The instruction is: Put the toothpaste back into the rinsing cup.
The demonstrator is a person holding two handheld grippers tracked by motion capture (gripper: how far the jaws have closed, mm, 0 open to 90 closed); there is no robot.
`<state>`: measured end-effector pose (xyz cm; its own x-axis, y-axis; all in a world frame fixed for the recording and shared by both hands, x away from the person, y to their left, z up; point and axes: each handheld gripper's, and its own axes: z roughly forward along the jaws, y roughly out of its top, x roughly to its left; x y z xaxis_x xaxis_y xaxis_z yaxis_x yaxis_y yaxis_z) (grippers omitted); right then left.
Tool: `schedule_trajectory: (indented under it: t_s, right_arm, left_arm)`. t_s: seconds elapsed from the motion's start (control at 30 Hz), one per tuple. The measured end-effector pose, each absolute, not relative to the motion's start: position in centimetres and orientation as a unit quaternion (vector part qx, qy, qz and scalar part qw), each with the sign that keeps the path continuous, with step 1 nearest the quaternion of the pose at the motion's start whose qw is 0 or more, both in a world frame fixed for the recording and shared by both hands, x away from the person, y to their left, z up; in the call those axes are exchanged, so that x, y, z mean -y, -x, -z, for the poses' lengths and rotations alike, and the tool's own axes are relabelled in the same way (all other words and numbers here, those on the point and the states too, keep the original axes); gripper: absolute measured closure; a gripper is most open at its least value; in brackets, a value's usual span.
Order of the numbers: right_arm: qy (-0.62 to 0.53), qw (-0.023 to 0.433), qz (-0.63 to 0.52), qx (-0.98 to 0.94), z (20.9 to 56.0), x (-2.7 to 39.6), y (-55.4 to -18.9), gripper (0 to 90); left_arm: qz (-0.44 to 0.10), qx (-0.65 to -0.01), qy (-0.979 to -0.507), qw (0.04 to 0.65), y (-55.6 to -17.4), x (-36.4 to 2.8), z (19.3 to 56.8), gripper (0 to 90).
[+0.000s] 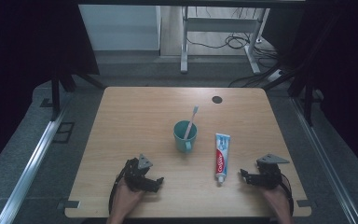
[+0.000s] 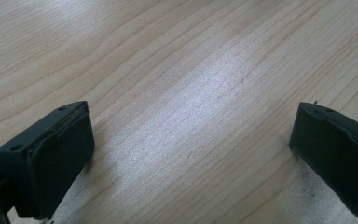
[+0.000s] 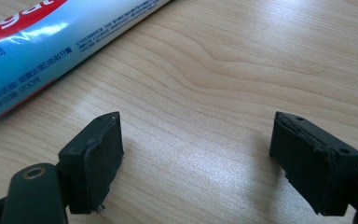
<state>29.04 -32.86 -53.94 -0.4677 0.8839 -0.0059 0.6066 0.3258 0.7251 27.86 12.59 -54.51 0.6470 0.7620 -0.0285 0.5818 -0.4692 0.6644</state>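
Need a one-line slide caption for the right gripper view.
Open right hand-held gripper over bare wood table, toothpaste tube lying just beyond its jaws.

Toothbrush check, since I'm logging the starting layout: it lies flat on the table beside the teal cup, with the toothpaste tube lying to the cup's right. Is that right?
Not quite. The toothbrush does not lie flat on the table; it stands tilted inside the teal cup, as the high view shows. The rest holds: the toothpaste tube lies to the cup's right.
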Motion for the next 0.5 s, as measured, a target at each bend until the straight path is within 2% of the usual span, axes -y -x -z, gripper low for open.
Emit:
schedule_trajectory:
  t_s: [0.5]
  right_arm:
    - [-0.460,0.178,-0.361,-0.792,52.0,31.9,-28.4,12.0]
  left_arm:
    - [-0.137,-0.396,-0.847,0.327,-27.9,-12.6,54.5,0.0]
